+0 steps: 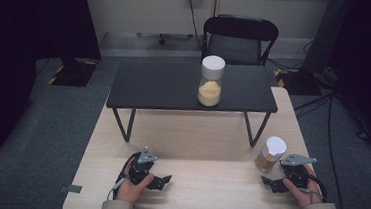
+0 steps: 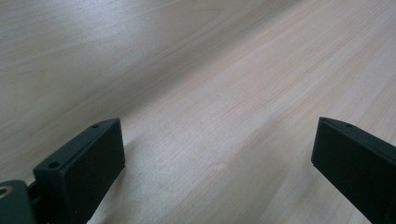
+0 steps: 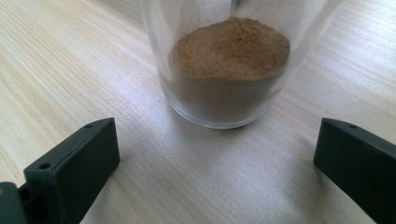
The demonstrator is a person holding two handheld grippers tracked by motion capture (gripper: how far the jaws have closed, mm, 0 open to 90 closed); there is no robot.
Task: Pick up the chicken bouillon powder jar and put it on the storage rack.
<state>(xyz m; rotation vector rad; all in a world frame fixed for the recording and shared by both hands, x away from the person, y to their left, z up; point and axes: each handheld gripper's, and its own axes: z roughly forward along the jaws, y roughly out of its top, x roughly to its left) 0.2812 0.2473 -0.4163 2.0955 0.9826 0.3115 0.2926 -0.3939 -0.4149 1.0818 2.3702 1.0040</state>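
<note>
High view showed the left gripper (image 1: 160,181) resting well left of the clear glass jar of brown powder with a white lid (image 1: 271,154), jaws wide apart and empty, probably waiting. Just beside that jar on the pale wooden table (image 1: 205,146), the right gripper (image 3: 219,163) faced it, jaws spread wide, holding nothing, seemingly lined up to grasp.
</note>
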